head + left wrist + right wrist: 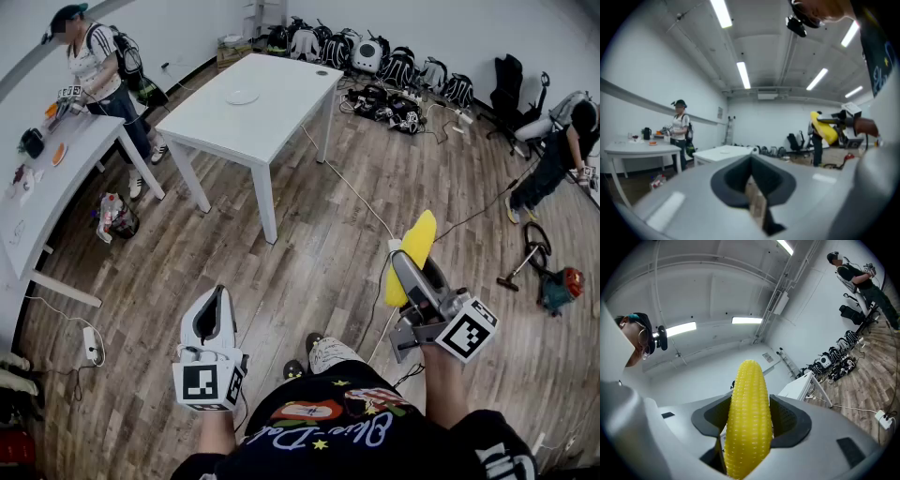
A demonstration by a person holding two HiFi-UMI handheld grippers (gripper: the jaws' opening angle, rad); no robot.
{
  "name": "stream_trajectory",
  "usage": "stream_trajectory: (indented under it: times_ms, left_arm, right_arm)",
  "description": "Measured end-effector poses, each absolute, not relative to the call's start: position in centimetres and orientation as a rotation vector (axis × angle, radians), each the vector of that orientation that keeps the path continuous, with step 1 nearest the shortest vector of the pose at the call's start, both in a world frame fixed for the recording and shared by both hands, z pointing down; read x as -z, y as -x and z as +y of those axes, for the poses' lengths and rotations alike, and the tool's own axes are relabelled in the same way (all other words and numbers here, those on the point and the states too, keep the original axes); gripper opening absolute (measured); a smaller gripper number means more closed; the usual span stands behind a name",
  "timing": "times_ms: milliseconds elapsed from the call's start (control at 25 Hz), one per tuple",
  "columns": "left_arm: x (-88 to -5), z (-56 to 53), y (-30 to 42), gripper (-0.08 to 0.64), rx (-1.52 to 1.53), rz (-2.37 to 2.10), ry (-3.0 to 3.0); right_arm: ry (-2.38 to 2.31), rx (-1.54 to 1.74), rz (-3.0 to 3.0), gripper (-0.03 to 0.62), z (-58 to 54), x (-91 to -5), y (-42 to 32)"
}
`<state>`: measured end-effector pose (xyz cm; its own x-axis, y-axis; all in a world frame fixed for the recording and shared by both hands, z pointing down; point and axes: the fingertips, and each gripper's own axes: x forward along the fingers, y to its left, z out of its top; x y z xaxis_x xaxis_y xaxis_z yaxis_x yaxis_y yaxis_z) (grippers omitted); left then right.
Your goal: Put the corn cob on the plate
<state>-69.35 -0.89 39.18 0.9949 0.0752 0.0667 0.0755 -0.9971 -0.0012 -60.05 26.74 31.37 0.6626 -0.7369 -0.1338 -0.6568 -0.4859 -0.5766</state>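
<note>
At the left, a person (94,70) stands by a long white desk (37,202). Nearer the middle, a white table (281,117) carries the plate (241,97) — well apart from both grippers. The left gripper (216,298) is over the wooden floor (309,272) with its jaws together and empty. The right gripper (405,272) is clamped on the corn cob (419,239) — held in the air above the floor. Bags (403,70) lie along the far wall.
</note>
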Motion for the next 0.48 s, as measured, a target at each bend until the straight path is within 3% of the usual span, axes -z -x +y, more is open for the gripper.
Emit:
stream_trajectory:
  times_ms: [480]
  left_arm:
    - [-39.5,-3.2,62.1,-0.005,0.173,-0.002,3.108]
  right_arm:
    - [2.261,0.184,1.110,0.255,25.2,-32.5,51.5]
